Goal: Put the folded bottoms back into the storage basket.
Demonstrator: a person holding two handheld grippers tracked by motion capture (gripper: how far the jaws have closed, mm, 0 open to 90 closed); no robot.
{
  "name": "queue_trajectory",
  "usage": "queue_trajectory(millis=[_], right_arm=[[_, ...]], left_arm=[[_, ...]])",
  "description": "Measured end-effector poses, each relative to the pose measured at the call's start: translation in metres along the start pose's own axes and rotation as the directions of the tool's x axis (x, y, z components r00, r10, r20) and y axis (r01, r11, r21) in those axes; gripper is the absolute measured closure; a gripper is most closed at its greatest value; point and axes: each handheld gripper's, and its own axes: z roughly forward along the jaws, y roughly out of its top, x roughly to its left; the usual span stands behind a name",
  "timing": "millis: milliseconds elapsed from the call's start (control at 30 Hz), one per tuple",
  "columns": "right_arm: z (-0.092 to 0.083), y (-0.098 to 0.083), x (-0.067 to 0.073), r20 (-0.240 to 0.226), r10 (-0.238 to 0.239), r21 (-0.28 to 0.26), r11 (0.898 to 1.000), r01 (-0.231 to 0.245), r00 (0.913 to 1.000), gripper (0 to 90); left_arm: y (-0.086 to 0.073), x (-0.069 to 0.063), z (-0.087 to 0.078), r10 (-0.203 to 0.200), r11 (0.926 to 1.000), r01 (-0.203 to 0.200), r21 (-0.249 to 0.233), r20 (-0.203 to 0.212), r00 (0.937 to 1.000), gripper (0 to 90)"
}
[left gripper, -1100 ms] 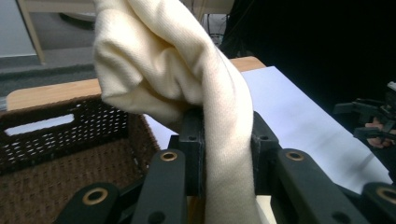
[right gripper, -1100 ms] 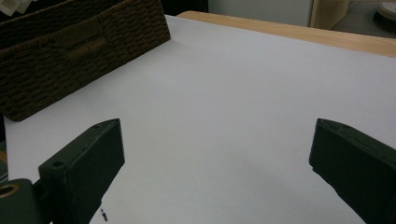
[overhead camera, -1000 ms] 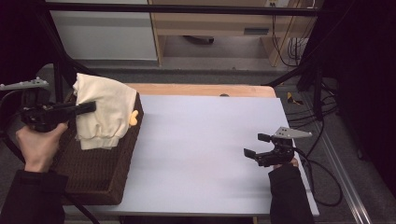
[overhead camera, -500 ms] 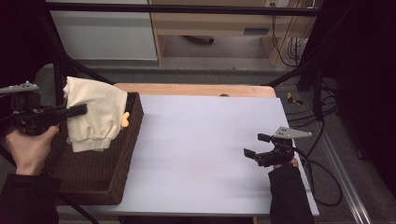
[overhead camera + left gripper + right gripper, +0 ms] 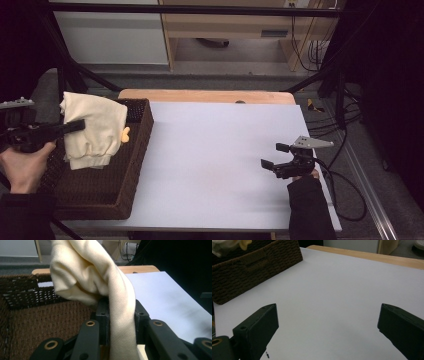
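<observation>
A white-topped table with a light wood far edge is seen on a grey floor, backed by a white cabinet and a wooden shelf unit, with black frame poles and cables in dim surroundings.

Cream cloth, brown woven basket

Your worktop has a white surface with a strip of light wood at its far edge. One thing stands directly on it — a dark brown woven basket, at your left side.
</observation>
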Motion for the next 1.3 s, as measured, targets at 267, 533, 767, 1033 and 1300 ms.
queue_trajectory(millis=[267,533,767,1033,1300], right_arm=[[0.0,0.0,0.0,0.002,0.002,0.004,1.0,-0.002,1.0,3.6],[0.001,0.0,0.0,0.002,0.001,0.005,1.0,-0.001,1.0,3.6],[0.0,0.0,0.0,0.001,0.001,0.005,1.0,-0.001,1.0,3.6],[0.0,0.0,0.0,0.001,0.002,0.005,1.0,-0.002,1.0,3.6],[0.0,0.0,0.0,0.001,0.0,0.004,1.0,0.0,1.0,3.6]], left_arm=[[-0.013,0.011,0.006,-0.022,0.9995,0.023,0.023,-0.007,0.9997,71.9],[-0.025,0.023,0.015,-0.049,0.9971,0.05,0.056,-0.026,0.9985,71.9],[-0.033,0.029,0.027,-0.062,0.994,0.065,0.088,-0.034,0.9975,72.0],[-0.041,0.033,0.039,-0.076,0.9896,0.08,0.12,-0.035,0.9965,71.9],[-0.048,0.034,0.05,-0.078,0.9846,0.083,0.154,-0.041,0.9961,71.9]])
